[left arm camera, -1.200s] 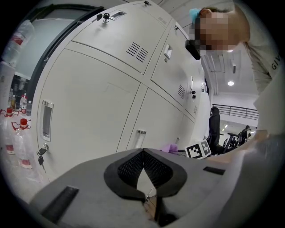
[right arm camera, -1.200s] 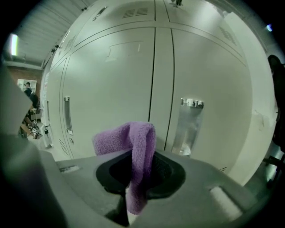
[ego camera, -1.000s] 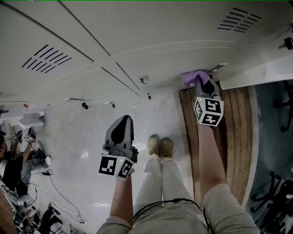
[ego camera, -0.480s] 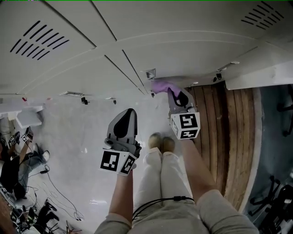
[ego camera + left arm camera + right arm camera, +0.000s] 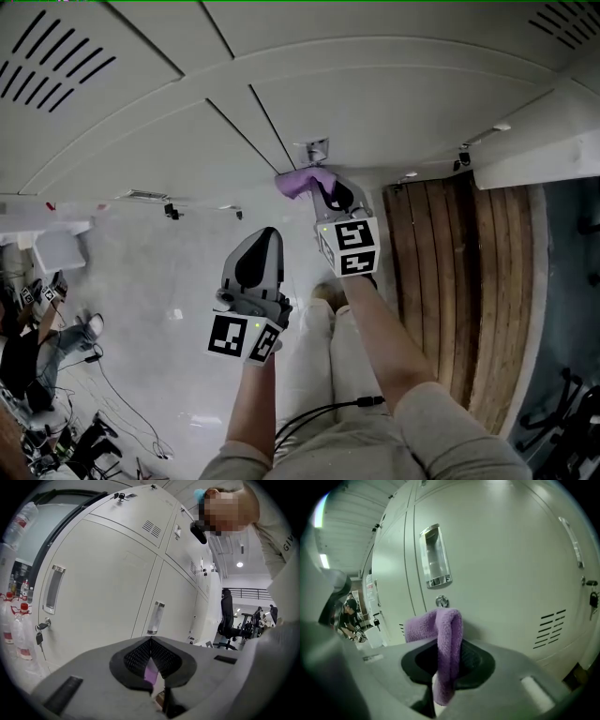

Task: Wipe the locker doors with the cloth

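Right claw clamped on purple cloth. Cloth at grey locker door, just below recessed handle. Left claw closed, empty, held off the doors. Glossy pale floor; wooden planks to the right.

Office or lab workroom: bank of metal lockers, swivel chair, loose cables on floor.
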A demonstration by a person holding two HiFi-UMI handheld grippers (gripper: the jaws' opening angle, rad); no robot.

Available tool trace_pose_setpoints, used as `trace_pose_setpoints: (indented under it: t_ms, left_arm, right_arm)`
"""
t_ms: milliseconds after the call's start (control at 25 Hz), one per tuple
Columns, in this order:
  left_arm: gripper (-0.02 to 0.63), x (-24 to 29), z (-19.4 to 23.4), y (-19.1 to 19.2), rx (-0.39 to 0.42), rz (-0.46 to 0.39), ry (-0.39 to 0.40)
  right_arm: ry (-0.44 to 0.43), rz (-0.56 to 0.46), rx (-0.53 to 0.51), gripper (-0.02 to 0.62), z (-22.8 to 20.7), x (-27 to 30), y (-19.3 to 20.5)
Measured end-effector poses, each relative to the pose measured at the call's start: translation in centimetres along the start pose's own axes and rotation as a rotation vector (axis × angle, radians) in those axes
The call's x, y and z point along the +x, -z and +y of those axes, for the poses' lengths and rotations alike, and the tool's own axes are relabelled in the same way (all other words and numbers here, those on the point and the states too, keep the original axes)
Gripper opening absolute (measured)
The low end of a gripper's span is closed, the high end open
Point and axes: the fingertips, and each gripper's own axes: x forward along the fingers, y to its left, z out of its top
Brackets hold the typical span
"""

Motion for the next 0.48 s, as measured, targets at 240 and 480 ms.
trace_pose_setpoints:
  t_ms: [240, 480]
  left_arm:
    - [-0.002, 0.8, -0.3, 0.8, 0.004, 0.001, 0.020]
    - [-0.002, 2.0, -1.1, 1.2, 0.011, 0.002, 0.047]
  right_arm:
    - [-0.008, -0.028, 0.000, 0.058, -0.9, 0.0, -0.1]
    - [0.074, -0.032, -0.004, 0.058, -6.6, -2.1, 0.6]
